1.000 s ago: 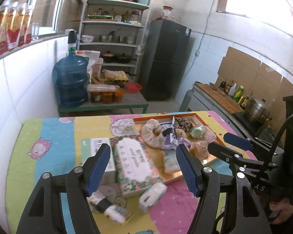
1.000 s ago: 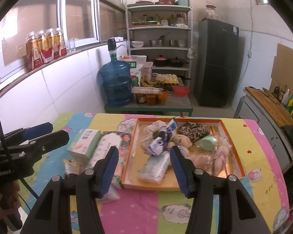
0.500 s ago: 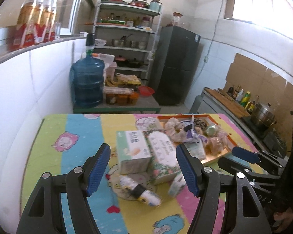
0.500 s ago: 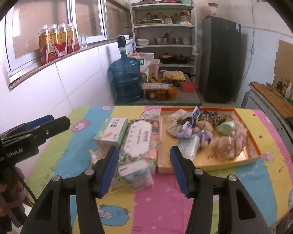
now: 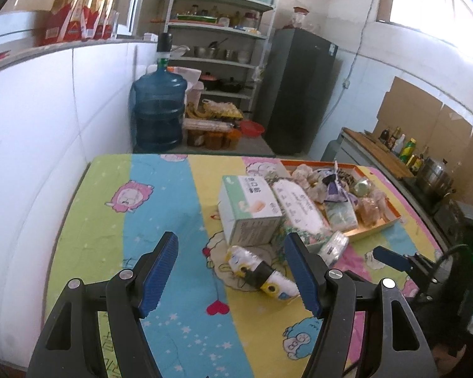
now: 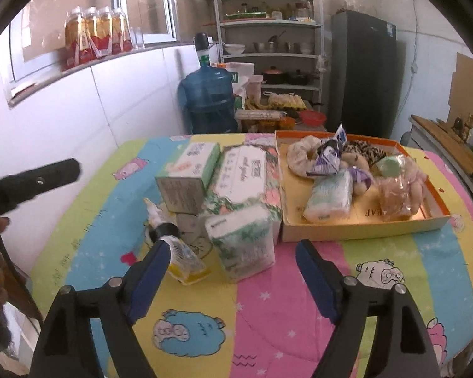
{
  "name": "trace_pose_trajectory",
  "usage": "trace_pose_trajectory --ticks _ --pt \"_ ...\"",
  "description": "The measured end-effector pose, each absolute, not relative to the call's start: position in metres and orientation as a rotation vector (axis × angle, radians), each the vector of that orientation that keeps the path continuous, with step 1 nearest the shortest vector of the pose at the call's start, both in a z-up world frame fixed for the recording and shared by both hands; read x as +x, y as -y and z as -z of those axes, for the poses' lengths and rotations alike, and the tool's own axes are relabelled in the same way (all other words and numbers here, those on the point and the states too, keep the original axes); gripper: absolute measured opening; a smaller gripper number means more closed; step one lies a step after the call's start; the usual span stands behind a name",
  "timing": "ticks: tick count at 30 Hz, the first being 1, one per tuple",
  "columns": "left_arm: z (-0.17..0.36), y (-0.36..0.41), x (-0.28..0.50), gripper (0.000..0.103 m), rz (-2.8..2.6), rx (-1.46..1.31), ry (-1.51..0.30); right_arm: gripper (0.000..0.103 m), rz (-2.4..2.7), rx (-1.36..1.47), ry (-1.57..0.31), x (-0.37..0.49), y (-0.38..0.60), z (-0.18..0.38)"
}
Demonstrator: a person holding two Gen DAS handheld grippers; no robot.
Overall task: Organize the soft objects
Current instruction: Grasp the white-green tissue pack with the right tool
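Both grippers hover empty, jaws spread wide: left gripper (image 5: pixel 230 271), right gripper (image 6: pixel 231 271). Loose tissue packs sit outside the orange tray (image 6: pixel 362 231); small tissue pack (image 6: pixel 242 245) lies at 12 o'clock of the right gripper, tray at 1 o'clock. Looks like approach step; next move likely calls for lowering onto that pack and closing.

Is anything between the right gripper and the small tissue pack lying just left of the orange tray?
Nothing visible. The right gripper is open, with the small tissue pack directly ahead between its fingers; the orange tray sits to its right.
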State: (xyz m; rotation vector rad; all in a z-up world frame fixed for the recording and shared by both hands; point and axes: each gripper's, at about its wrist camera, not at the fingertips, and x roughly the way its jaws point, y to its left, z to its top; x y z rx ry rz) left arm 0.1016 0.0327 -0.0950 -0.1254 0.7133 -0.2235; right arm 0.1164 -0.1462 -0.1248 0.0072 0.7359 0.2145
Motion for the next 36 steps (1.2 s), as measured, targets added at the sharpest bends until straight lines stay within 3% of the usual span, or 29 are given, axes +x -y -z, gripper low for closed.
trace_pose_trajectory --ticks 13,19,24,36 --pt "0.116 -0.022 0.107 0.071 0.165 -0.144 -0.77 0.081 -0.298 -0.079 -0.787 0.152 0.147 0.158" --pt "0.129 -0.01 0.114 0.071 0.145 -0.157 -0.801 0.073 -0.329 -0.077 -0.81 0.161 0.152 0.164" --pt "0.14 0.0 0.12 0.071 0.131 -0.178 -0.827 0.052 -0.366 -0.054 -0.835 0.165 0.16 0.168" --pt "0.18 0.018 0.145 0.074 0.085 -0.278 -0.912 0.049 -0.402 -0.048 -0.776 0.148 0.174 0.138"
